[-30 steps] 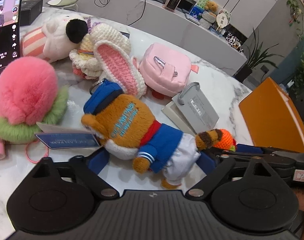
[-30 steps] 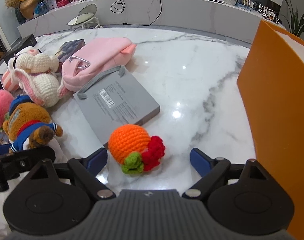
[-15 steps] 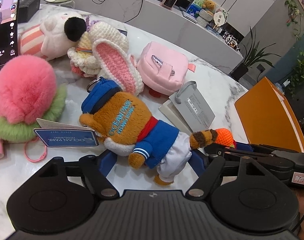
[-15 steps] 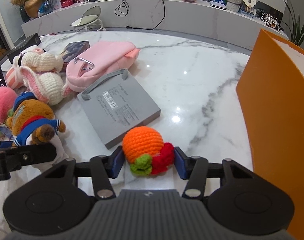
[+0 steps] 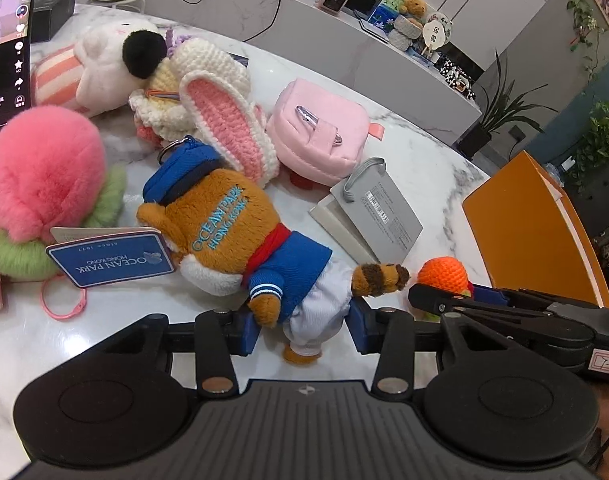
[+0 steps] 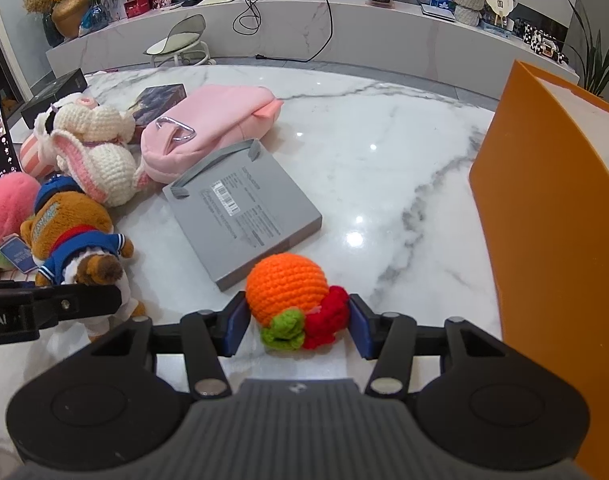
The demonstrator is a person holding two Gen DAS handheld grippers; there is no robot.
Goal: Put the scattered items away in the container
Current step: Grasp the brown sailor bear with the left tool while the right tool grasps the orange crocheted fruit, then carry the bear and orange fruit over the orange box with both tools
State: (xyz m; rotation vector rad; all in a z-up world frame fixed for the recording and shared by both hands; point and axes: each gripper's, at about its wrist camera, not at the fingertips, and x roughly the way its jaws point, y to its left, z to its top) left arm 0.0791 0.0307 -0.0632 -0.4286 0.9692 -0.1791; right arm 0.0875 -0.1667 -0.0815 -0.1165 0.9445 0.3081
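five soft toys [image 5: 240,236], one pouch [image 5: 320,136], one box [image 6: 244,212]

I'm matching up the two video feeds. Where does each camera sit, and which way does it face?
Left wrist: on the left tongs, angled down at the bear plush; closing on its legs; right tongs show alongside.
Right wrist: on the right tongs, angled down at the crochet orange it grips; left tongs' arm at left.
Shared: bear, orange, grey box, orange container.

Left tongs [image 5: 304,330] closing, right tongs [image 6: 296,322] clamped, side by side
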